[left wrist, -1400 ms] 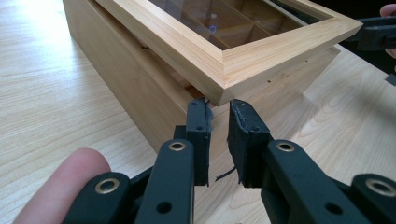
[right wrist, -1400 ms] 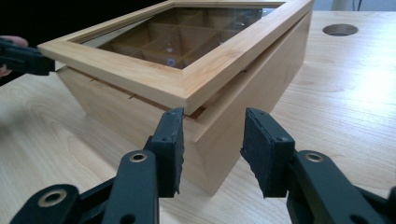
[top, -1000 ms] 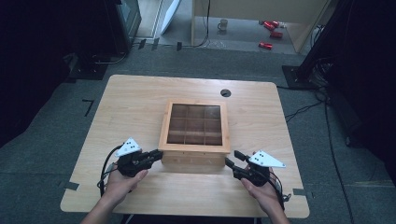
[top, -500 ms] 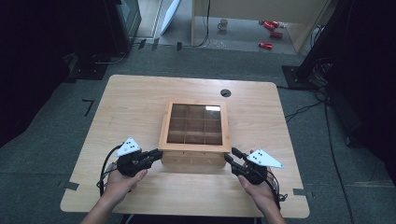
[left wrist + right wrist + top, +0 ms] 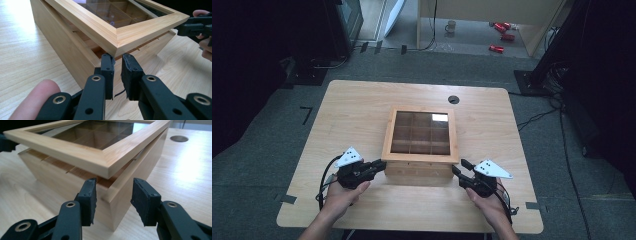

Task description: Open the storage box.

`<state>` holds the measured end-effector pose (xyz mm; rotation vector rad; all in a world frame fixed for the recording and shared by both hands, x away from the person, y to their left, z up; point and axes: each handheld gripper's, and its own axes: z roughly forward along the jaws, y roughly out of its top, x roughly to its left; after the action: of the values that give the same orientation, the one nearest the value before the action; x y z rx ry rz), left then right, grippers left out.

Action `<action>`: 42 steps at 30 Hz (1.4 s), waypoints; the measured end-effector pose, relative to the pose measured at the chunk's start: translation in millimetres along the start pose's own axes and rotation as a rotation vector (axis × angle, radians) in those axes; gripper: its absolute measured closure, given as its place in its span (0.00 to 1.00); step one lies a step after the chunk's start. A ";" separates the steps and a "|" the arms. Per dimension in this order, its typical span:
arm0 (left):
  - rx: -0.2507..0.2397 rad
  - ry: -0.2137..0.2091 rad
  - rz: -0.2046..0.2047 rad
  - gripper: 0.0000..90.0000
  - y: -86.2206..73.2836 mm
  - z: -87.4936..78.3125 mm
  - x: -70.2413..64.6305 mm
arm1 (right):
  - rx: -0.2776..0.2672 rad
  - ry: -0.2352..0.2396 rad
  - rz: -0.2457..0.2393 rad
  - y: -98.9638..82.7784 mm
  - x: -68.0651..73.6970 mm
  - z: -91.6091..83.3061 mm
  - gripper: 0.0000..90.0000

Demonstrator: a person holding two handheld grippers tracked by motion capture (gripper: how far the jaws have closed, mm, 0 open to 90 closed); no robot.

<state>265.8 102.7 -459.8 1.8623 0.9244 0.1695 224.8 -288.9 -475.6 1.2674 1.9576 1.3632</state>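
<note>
A wooden box (image 5: 419, 171) with a glass-paned lid (image 5: 419, 157) and several compartments stands mid-table. The lid's front edge is raised off the base, leaving a gap. My left gripper (image 5: 381, 164) is at the box's front left corner; in the left gripper view its jaws (image 5: 118, 58) are almost together with nothing between them, their tips just under the lid corner (image 5: 130, 32). My right gripper (image 5: 459, 167) is at the front right corner. In the right gripper view it (image 5: 115, 185) stands open, straddling the base corner (image 5: 117, 192) below the lid (image 5: 75, 152).
The table (image 5: 352, 115) has a round cable hole (image 5: 453, 99) behind the box. Bare wood lies on both sides of the box. Dark stands, cables, a mug (image 5: 452, 25) and red cans (image 5: 502, 27) are on the floor beyond the far edge.
My right gripper has slid left and forward up to the box's front right corner. The left gripper has hardly moved.
</note>
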 end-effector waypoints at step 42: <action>0.001 0.073 -0.014 0.74 -15.3 -12.9 20.6 | -0.121 -0.077 -0.169 18.8 16.4 0.6 0.54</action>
<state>265.8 128.7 -472.0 1.8605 0.9870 0.2303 225.4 -272.6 -456.6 1.0579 1.8548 1.3087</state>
